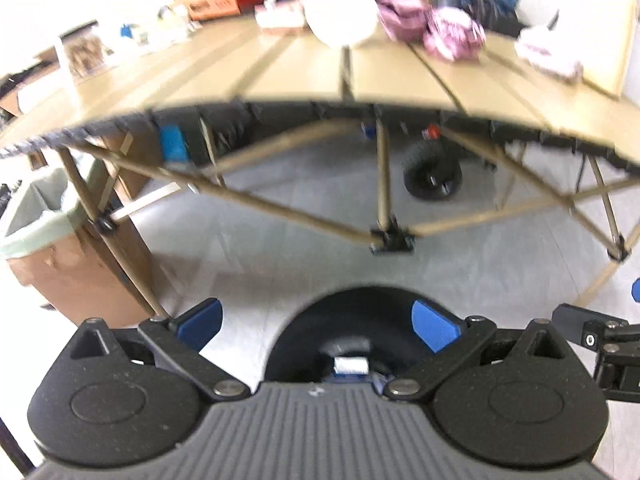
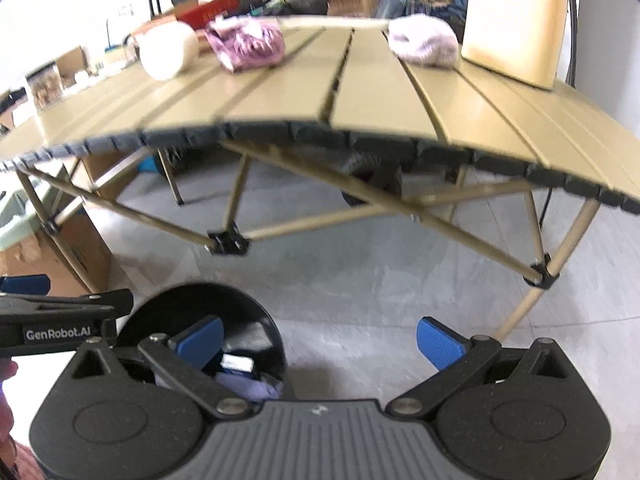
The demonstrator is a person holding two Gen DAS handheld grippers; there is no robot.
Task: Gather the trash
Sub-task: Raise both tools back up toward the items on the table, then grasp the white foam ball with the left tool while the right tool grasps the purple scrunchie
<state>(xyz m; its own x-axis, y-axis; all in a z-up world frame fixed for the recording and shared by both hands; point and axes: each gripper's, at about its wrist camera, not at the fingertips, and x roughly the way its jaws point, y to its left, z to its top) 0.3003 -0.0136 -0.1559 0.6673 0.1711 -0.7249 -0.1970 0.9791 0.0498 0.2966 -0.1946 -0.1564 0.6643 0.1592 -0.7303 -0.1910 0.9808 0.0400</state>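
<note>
Left wrist view: left claw point(image 1: 318, 326) spread wide, blue pads point(image 1: 434, 326) holding nothing. Directly below between the fingers sits a black round bin point(image 1: 320, 320) on the floor, with a silver-blue wrapper point(image 1: 351, 365) inside. Ahead and above, the tan slatted desk point(image 1: 240, 76) carries the trash — a white paper cup point(image 1: 341, 13) on its side, crumpled pink wrappers point(image 1: 454, 34) just right of it, a pale wad point(image 1: 546, 52) further right; all well apart from the claw, blurred. A cardboard box lined with a green bag point(image 1: 40, 216) stands at left by the desk legs.

Right wrist view: right claw point(image 2: 320, 340) also wide open, empty. The bin lies at its left finger point(image 2: 200, 338), the right pad over bare floor. The other gripper's body point(image 2: 60, 320) juts in from the left edge. On the desk, cup, pink wrappers and pale wad sit far ahead; a tan upright board point(image 2: 516, 20) stands at right.
</note>
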